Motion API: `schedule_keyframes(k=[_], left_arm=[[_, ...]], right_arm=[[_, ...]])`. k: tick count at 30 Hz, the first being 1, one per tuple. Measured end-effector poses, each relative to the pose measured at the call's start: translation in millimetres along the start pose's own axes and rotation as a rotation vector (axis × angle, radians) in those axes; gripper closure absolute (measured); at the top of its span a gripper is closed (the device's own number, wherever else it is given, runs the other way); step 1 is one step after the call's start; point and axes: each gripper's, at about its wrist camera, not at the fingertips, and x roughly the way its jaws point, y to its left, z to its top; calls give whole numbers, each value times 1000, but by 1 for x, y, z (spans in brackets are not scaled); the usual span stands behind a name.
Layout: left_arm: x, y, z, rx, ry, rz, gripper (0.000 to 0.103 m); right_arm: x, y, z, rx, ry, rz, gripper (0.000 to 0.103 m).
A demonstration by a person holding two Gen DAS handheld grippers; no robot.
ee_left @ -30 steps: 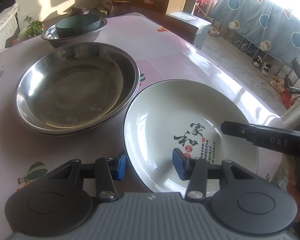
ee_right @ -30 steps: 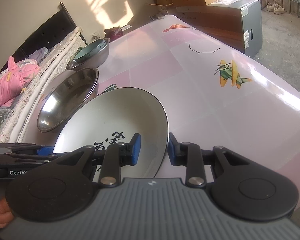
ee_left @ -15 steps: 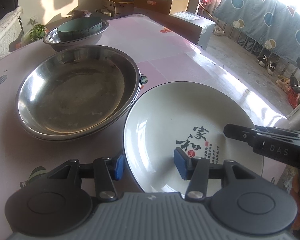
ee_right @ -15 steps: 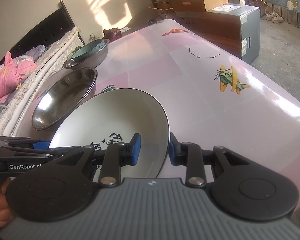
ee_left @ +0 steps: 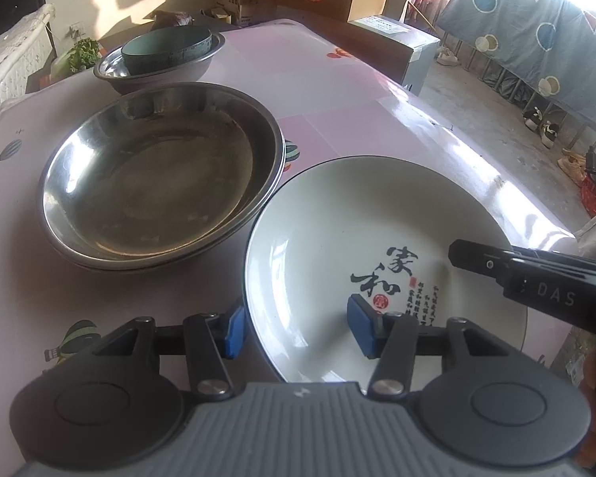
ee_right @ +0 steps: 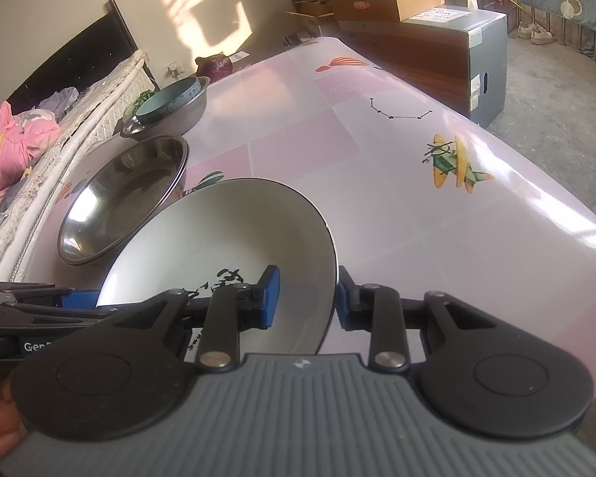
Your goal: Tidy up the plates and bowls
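A white plate point(ee_left: 337, 238) with black calligraphy is held between both grippers just above the pink table. My left gripper point(ee_left: 296, 332) straddles its near-left rim with the jaws wide apart. My right gripper point(ee_right: 304, 298) grips the plate's point(ee_right: 218, 238) right rim between its blue pads. Left of the plate sit stacked steel plates point(ee_left: 155, 175), also in the right wrist view point(ee_right: 127, 194). Behind them a teal bowl point(ee_left: 167, 45) sits inside a steel bowl point(ee_left: 155, 75).
The table point(ee_right: 377, 183) has a glossy pink cloth with cartoon prints; its right edge drops to the floor. Cardboard boxes and a dark cabinet point(ee_right: 437, 35) stand beyond the far end. A bed with pink clothes point(ee_right: 16, 147) lies to the left.
The plate has lifted and tilted slightly, held at both rims. Both wrist views have drawn back and risen a little from the steel plates.
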Motion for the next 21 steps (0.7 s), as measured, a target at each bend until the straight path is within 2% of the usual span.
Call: schedule_keyframes(k=[21], left_arm=[[-2,2,1,-15,17,-20,50]], right_arm=[[-7,-4,4,30,-8,-1,74]])
